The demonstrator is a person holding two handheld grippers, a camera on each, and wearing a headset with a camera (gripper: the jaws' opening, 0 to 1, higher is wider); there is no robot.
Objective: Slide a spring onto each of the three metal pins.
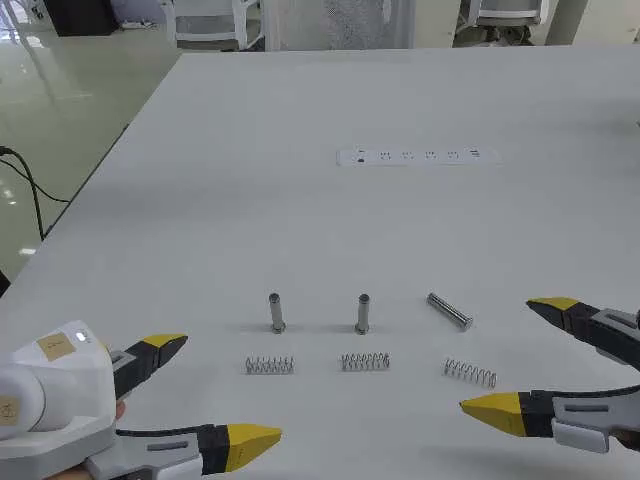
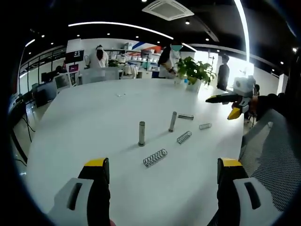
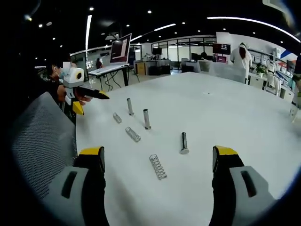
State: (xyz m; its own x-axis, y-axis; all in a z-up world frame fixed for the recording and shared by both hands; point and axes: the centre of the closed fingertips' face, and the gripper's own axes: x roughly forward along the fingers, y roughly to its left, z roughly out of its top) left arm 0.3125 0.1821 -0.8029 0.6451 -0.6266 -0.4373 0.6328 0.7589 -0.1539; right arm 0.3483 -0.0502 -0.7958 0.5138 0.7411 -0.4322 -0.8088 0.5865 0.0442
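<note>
Two metal pins stand upright on the white table, one at left [image 1: 276,312] and one in the middle [image 1: 363,314]. A third pin [image 1: 449,311] lies on its side to their right. Three springs lie in a row before them: left spring [image 1: 270,365], middle spring [image 1: 365,361], right spring [image 1: 470,373]. My left gripper [image 1: 222,392] is open, low at the near left, empty. My right gripper [image 1: 510,355] is open beside the right spring [image 3: 158,166], with the lying pin [image 3: 184,142] ahead of it. The left gripper view has the left spring [image 2: 154,158] and left pin [image 2: 141,133] just ahead.
A white power strip [image 1: 418,156] lies farther back on the table [image 1: 250,180]. The table's left edge runs diagonally beside the shiny floor, where a black cable [image 1: 30,190] trails. Chairs stand beyond the far edge. People stand around other tables in the background.
</note>
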